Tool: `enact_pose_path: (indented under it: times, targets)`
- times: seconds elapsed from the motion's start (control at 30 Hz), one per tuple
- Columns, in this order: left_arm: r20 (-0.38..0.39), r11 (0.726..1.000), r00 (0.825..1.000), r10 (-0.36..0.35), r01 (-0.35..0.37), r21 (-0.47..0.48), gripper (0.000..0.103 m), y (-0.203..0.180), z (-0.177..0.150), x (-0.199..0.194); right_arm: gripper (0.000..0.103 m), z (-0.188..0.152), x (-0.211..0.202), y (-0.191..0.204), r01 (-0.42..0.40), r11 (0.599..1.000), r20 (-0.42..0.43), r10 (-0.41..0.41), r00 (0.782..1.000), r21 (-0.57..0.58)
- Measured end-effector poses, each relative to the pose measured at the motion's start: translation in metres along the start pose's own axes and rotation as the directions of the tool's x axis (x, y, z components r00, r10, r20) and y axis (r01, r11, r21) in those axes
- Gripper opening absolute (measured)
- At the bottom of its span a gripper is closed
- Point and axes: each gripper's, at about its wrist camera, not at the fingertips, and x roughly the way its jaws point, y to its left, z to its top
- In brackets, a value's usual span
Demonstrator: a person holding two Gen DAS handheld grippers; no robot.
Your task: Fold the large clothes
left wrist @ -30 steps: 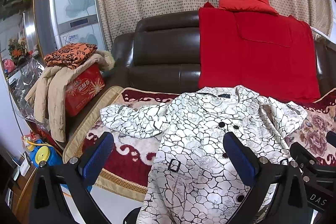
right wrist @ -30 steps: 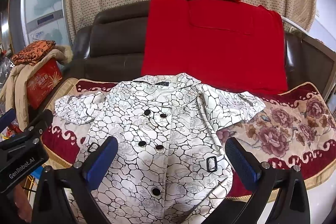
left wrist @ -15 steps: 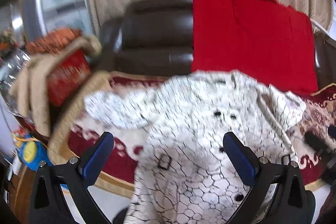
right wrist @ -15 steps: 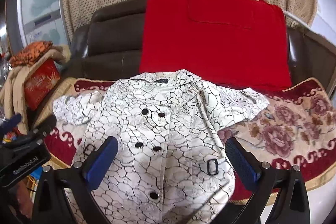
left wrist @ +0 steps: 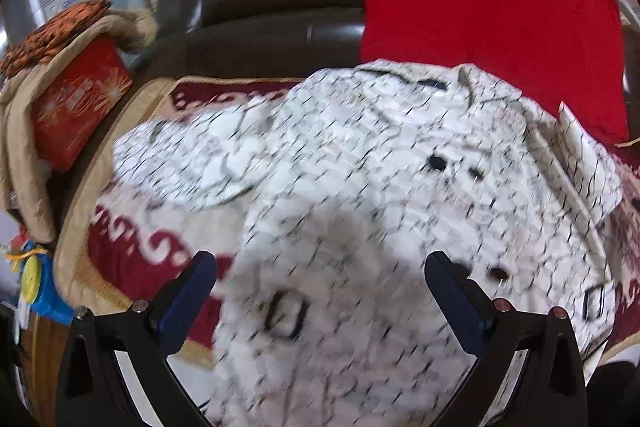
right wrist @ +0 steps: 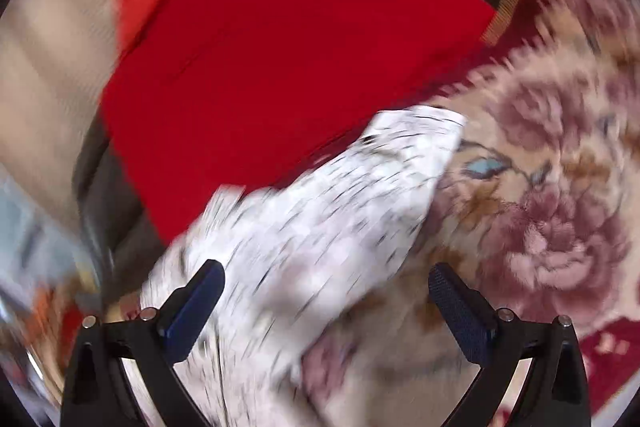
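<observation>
One white crackle-print coat (left wrist: 360,195) we log lying flat on the floral sofa cover (right wrist: 540,227); left gripper (left wrist: 320,291) and right gripper (right wrist: 326,299) both spread, empty.

The coat (left wrist: 360,195) is white with a black crackle pattern (black buttons too), the blanket (left wrist: 488,11) plain red, the sofa cover (right wrist: 540,211) beige with pink roses.

Two hand-held grippers, alike in build: left hand-held gripper (left wrist: 320,285) and right hand-held gripper (right wrist: 326,293), each with black angular frames, blue textured pads (left wrist: 456,301) on the fingers, and small silver screws (right wrist: 503,315) at the joints. Cut-out slots in the black arms.
</observation>
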Motion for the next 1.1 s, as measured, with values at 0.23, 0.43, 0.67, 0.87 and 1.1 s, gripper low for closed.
enact_pose_path:
  times: [0.23,0.43,0.67,0.87,1.1]
  targets:
    - [0.122,0.998,0.991,-0.046,0.050,-0.032,0.103,-0.045,0.062,0.047,0.086,0.041,0.061,-0.045,-0.066,0.964,0.014,0.065,0.998,0.256]
    - [0.155,1.000,0.988,0.028,-0.029,0.006,0.103,-0.076,0.077,0.090,0.069,0.069,0.095,-0.038,-0.012,0.981,0.024,0.008,1.000,0.195]
    - [0.204,0.998,0.977,0.057,-0.059,0.004,0.103,-0.067,0.079,0.085,0.021,0.079,0.116,-0.021,0.053,0.996,0.014,-0.054,0.998,0.075]
    - [0.225,0.998,0.973,0.056,-0.052,-0.025,0.103,-0.055,0.077,0.073,0.013,0.066,0.087,0.036,-0.056,0.995,0.096,0.064,0.993,-0.083]
    - [0.253,0.996,0.964,0.079,-0.068,-0.054,0.103,-0.033,0.073,0.057,0.013,0.023,0.048,0.128,-0.267,0.925,0.046,0.289,0.956,-0.270]
